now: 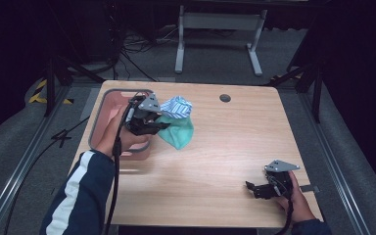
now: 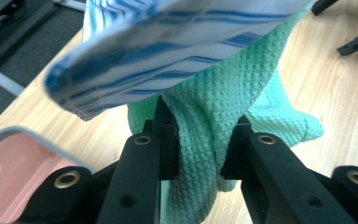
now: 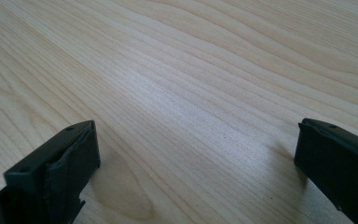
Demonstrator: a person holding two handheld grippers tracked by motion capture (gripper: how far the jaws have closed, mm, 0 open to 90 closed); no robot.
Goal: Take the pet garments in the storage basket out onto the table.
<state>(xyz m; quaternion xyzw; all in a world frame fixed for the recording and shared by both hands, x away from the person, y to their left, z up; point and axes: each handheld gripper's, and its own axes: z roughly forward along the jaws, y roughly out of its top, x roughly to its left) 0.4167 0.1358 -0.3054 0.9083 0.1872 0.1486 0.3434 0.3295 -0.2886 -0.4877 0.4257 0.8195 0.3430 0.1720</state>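
Note:
My left gripper (image 1: 157, 126) is shut on a green waffle-weave cloth (image 1: 178, 132), which hangs down to the table beside the pink basin (image 1: 108, 105). In the left gripper view the green cloth (image 2: 205, 135) is bunched between the two black jaws, and my left gripper (image 2: 200, 147) holds it fast. A blue-and-white striped cloth (image 1: 176, 106) lies draped over the green one; that striped cloth (image 2: 177, 42) spreads across the top of the left gripper view. Near the front right of the table my right gripper (image 1: 252, 188) rests low, open, its jaws wide apart over bare wood (image 3: 196, 140).
The wooden table (image 1: 225, 147) has a dark round grommet (image 1: 225, 98) near its far edge. The basin's grey rim (image 2: 32, 137) is at the lower left of the left gripper view. Table legs and cables stand on the dark floor beyond the table.

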